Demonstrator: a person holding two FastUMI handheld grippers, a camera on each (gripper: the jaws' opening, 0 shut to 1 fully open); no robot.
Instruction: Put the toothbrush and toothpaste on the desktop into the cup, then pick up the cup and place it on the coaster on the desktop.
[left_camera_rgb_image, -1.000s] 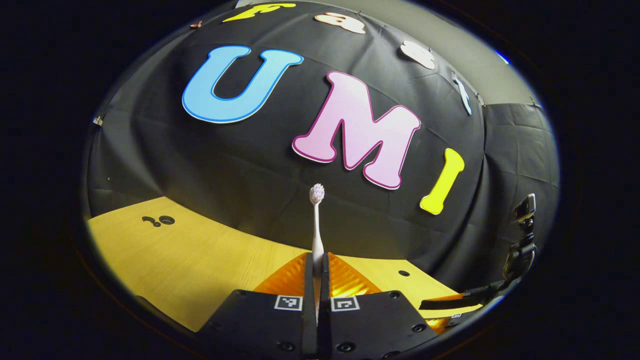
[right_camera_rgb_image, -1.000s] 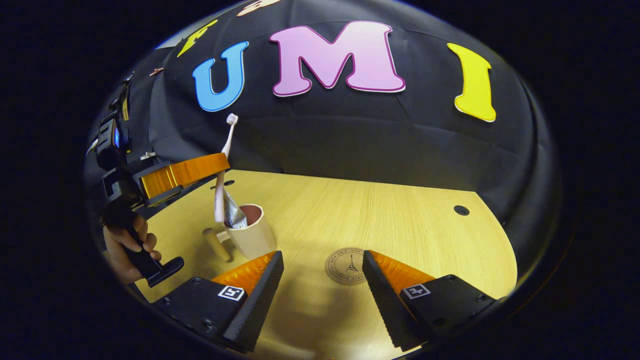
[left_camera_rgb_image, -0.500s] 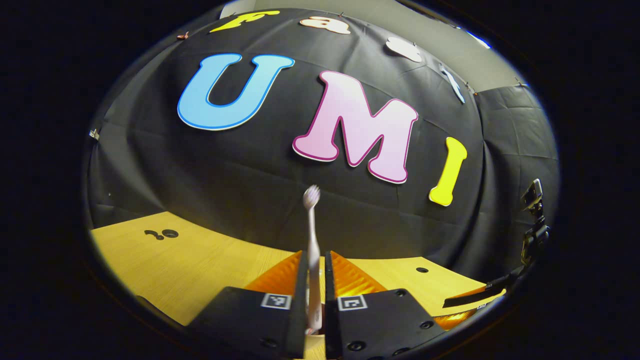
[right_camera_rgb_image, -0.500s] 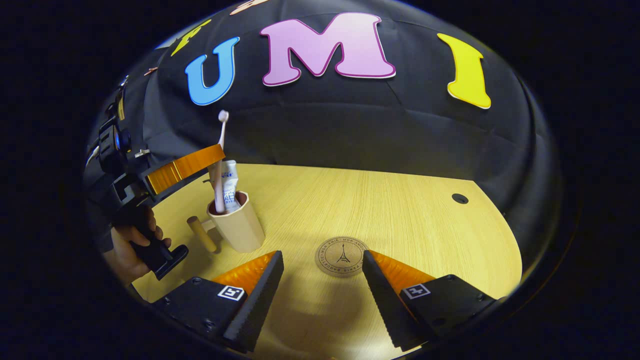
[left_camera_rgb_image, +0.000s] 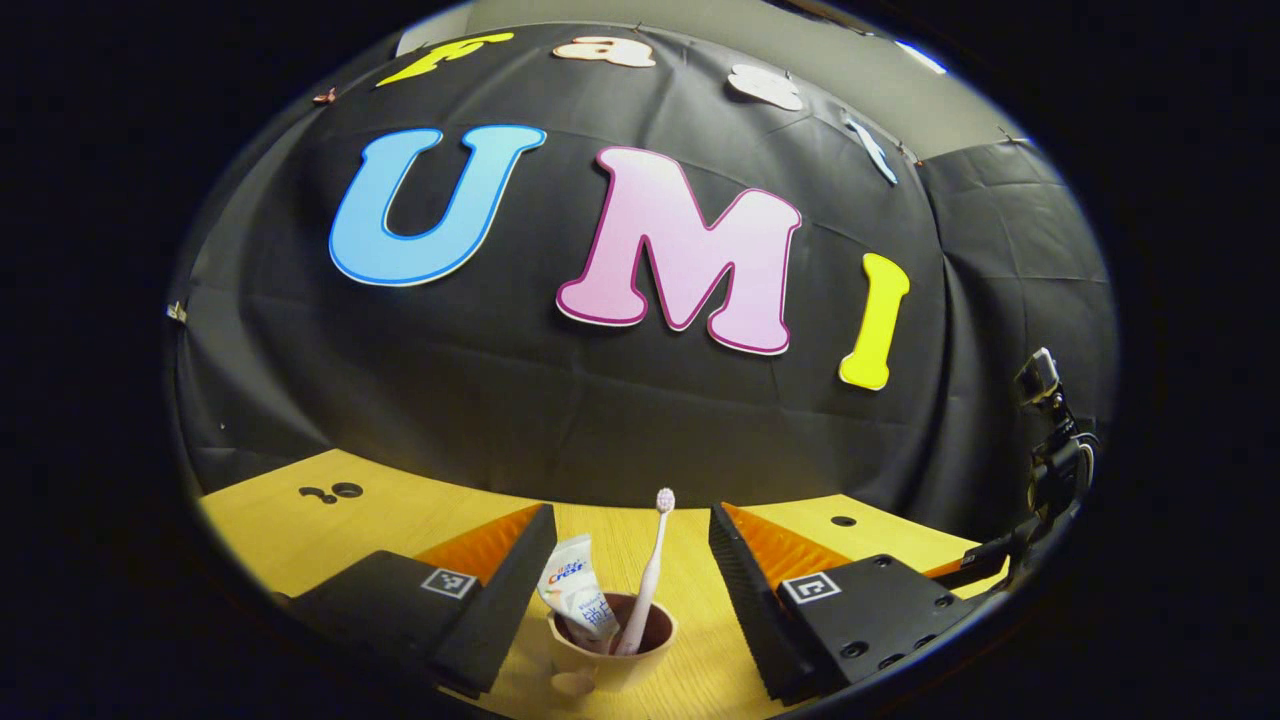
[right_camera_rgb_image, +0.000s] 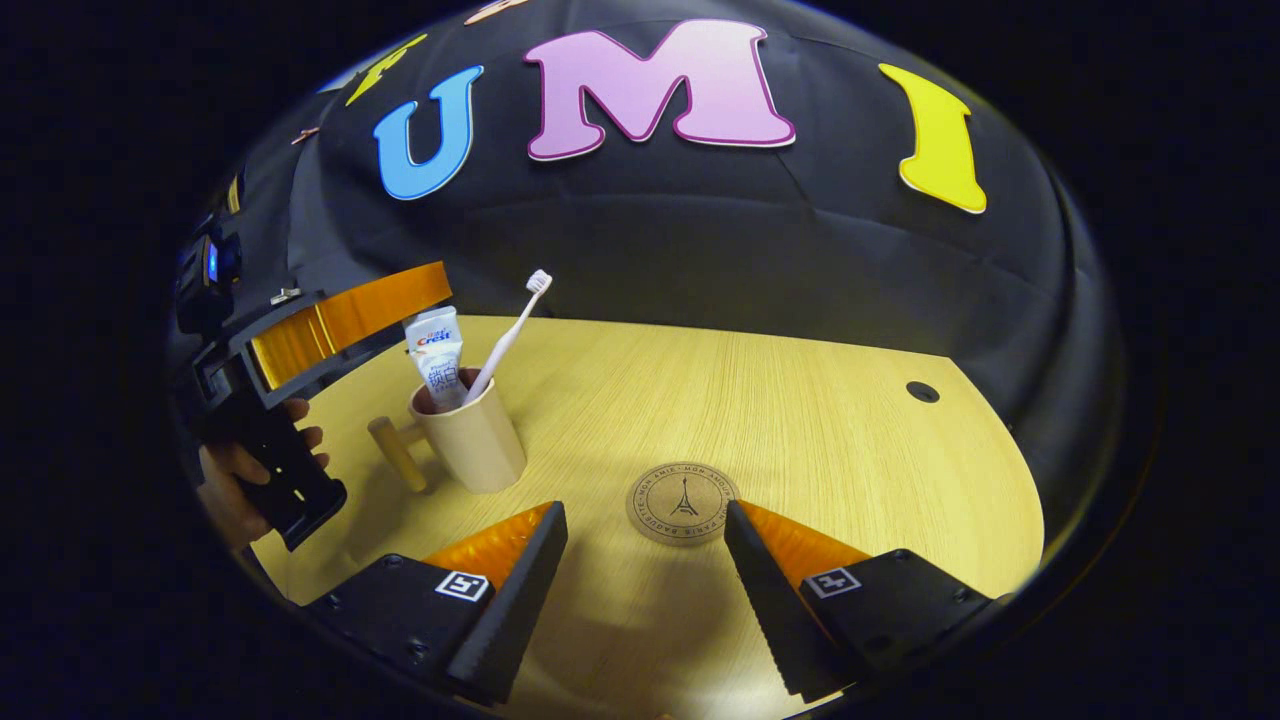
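A beige cup (right_camera_rgb_image: 472, 442) with a wooden peg handle stands on the desk at the left of the right gripper view. A white toothpaste tube (right_camera_rgb_image: 436, 352) and a pale pink toothbrush (right_camera_rgb_image: 510, 335) lean inside it, the brush head up and to the right. In the left gripper view the same cup (left_camera_rgb_image: 612, 640) sits low between the fingers, with the toothbrush (left_camera_rgb_image: 650, 565) and the toothpaste (left_camera_rgb_image: 578, 592) in it. My left gripper (left_camera_rgb_image: 632, 585) is open above the cup, touching nothing. My right gripper (right_camera_rgb_image: 645, 585) is open over the desk, just in front of a round brown coaster (right_camera_rgb_image: 683, 502).
The wooden desk (right_camera_rgb_image: 800, 430) runs back to the black cloth wall, with a small dark hole (right_camera_rgb_image: 922, 392) at the right. A hand (right_camera_rgb_image: 235, 480) holds the left gripper's handle beside the cup. The right gripper's body (left_camera_rgb_image: 1045, 470) rises at the right edge of the left gripper view.
My left gripper has opened and let go of the toothbrush, which dropped into the cup and now leans to the right. The right gripper has hardly moved.
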